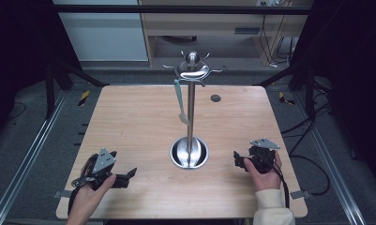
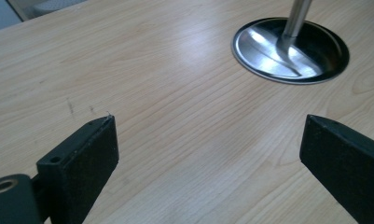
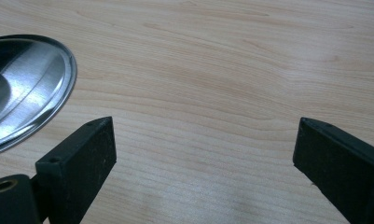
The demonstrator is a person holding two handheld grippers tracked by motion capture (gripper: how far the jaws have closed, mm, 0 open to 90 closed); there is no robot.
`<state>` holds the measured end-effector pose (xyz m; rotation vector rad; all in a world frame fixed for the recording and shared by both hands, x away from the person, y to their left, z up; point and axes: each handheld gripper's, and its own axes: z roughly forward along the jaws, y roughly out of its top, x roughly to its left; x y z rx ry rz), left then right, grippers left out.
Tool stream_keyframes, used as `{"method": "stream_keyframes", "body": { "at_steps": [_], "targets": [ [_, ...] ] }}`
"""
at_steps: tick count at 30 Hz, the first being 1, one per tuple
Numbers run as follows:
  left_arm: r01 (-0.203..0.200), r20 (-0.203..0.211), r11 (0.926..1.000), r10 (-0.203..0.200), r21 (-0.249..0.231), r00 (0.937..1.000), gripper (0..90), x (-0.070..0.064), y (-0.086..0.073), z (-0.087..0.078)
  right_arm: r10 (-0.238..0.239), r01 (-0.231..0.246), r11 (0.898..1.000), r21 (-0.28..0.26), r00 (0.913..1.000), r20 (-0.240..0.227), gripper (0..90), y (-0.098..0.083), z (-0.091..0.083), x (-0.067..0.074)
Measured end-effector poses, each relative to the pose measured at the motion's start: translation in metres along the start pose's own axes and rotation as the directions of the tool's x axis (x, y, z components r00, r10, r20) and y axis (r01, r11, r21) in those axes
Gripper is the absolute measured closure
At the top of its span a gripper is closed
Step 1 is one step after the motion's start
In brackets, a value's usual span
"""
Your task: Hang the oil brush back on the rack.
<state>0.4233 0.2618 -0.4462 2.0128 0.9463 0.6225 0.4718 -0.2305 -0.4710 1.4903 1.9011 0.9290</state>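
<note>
A steel hook stand rises from the middle of the wooden table (image 1: 129, 122): a thin pole (image 1: 191, 112) on a round dish base (image 1: 189, 153), with curved hooks (image 1: 192, 70) around its top. A pale green utensil (image 1: 180, 101) hangs from a hook on its left side. My left gripper (image 1: 127, 177) rests low at the front left, open, with bare wood between its jaws; its own view shows the gripper (image 2: 208, 144) and the base (image 2: 315, 56) ahead to the right. My right gripper (image 1: 238, 161) is open at the front right (image 3: 205, 144), the base (image 3: 31, 88) off to its left.
A small dark round plug (image 1: 215, 98) sits in the tabletop at the back right of the stand. Black frame legs and cables lie on the floor around the table. A pale wooden cabinet (image 1: 199, 23) stands beyond the far edge.
</note>
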Motion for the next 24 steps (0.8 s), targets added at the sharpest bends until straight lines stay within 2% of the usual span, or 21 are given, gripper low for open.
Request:
{"method": "stream_keyframes", "body": {
  "at_steps": [6,11,16,20,22,24],
  "targets": [
    [0.042,-0.031,0.9991,-0.041,0.008,0.9987,4.0,0.016,-0.011,0.001,-0.001,0.001,1.0,0.003,1.0,0.0,6.6,0.0,0.0,0.0],
    [0.074,-0.057,0.9966,-0.072,0.035,0.9958,4.2,0.03,-0.021,0.003,-0.004,0.004,1.0,0.005,1.0,0.001,6.7,0.0,0.001,0.0],
    [0.128,-0.089,0.9908,-0.124,0.043,0.9883,5.4,0.044,-0.031,0.002,-0.012,0.012,1.0,0.006,0.9999,-0.005,6.8,0.0,0.001,0.0],
    [0.144,-0.132,0.9874,-0.134,0.066,0.9821,5.4,0.05,-0.039,0.002,-0.009,0.009,1.0,0.005,0.9999,-0.011,7.0,0.0,0.001,0.001],
    [0.154,-0.156,0.9868,-0.144,0.052,0.9772,5.4,0.052,-0.039,-0.001,-0.006,0.006,1.0,0.004,0.9999,-0.012,7.0,0.001,0.0,0.001],
    [0.153,-0.16,0.9872,-0.144,0.046,0.9766,5.3,0.051,-0.038,-0.002,-0.002,0.003,1.0,0.003,0.9999,-0.014,7.0,0.001,0.0,0.001]
  ]
}}
